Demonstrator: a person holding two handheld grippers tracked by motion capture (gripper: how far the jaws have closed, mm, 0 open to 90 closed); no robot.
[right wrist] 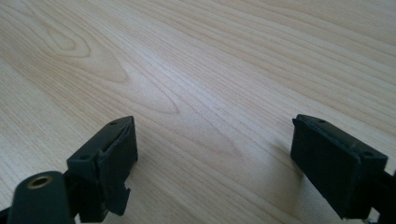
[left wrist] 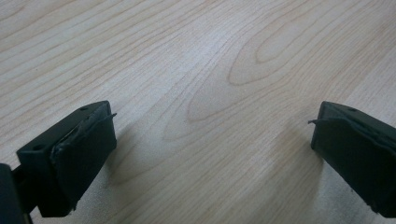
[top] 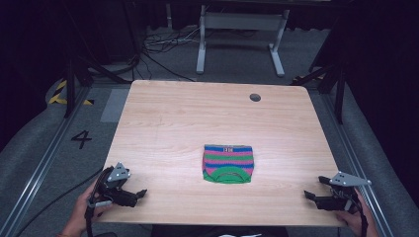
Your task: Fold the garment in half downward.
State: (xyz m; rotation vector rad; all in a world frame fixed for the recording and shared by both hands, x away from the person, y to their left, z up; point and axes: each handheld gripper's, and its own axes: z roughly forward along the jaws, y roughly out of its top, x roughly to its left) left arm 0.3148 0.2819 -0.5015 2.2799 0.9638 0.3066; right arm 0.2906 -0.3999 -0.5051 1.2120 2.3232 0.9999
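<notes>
A small folded knitted garment [top: 228, 163] with blue, pink and green stripes lies flat on the wooden table [top: 197, 118], a little in front of its middle. My left gripper [top: 132, 196] rests at the table's front left corner, jaws open and pointing right, well apart from the garment. At the front right corner my right gripper [top: 313, 196] points left, also open. In the left gripper view the left gripper [left wrist: 212, 126] has bare wood between its jaws. The right gripper view shows the right gripper [right wrist: 215, 140] wide apart over bare wood too.
A round cable hole [top: 255, 97] sits near the table's far right edge. Beyond the table stand a white frame [top: 240, 39] and loose cables [top: 163, 44] on the grey floor. A "4" marking [top: 81, 138] lies on the floor at the left.
</notes>
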